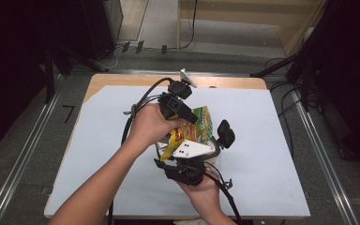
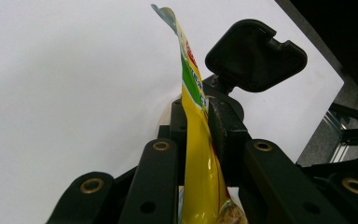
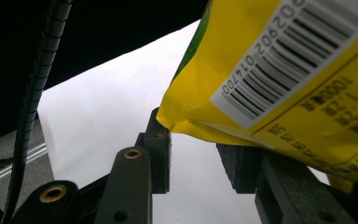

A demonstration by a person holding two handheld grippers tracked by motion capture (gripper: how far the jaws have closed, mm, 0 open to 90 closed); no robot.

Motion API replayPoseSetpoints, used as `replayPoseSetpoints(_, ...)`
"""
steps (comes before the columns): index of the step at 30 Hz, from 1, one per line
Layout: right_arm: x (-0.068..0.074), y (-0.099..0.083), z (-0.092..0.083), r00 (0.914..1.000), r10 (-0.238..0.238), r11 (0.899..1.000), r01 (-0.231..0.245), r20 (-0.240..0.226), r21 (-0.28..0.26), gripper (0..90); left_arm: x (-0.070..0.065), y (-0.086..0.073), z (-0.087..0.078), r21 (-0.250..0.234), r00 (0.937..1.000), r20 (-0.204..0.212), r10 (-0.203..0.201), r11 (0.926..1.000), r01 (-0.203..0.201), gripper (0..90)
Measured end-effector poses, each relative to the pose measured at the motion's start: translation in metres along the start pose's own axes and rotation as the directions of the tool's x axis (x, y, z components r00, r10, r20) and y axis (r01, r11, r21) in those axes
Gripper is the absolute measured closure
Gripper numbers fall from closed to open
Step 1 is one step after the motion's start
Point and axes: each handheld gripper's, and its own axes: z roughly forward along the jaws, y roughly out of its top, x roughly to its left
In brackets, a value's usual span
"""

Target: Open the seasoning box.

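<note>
- Low in the high view, near the bottom edge, the person's right hand [image 1: 205, 190] holds the right gripper [image 1: 187, 165] up under the yellow snack bag [image 1: 198, 127].
- From the right gripper view, the jaws stand apart with a gap of white between them; the bag's barcoded corner lies over them at upper right, so they do not pinch it.
- Just above, at the frame's centre, the bag hangs in the air over the white sheet [image 1: 98, 140], between the two tools.
- Up and left of it, the left hand [image 1: 149, 125] bears the left gripper [image 1: 180, 112], which points down onto the bag.
- Seen from the left gripper view, those jaws are narrow and clamped on the bag [image 2: 200, 154], edge-on and rising to the top of the frame.
- Farther off lie the wooden table [image 1: 122, 79] edge and the grey floor.
- My guess: the bag is held ready for a two-handed pull or handover; next, the right jaws need to close on the lower corner.
</note>
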Motion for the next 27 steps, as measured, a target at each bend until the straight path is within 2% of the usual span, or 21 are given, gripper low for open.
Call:
replayPoseSetpoints(13,0.0007,-0.0026,0.0009,0.9999,0.015,1.000,-0.015,0.000,-0.009,66.6,-0.0045,-0.0002,0.0005,0.005,0.9999,0.000,0.017,0.9998,-0.017,81.2)
replayPoseSetpoints(27,0.0011,-0.0024,0.0008,1.0000,0.007,1.000,-0.007,0.004,-0.006,66.6,-0.0025,-0.0006,0.0007,0.004,0.9999,0.002,0.012,0.9999,-0.012,81.1)
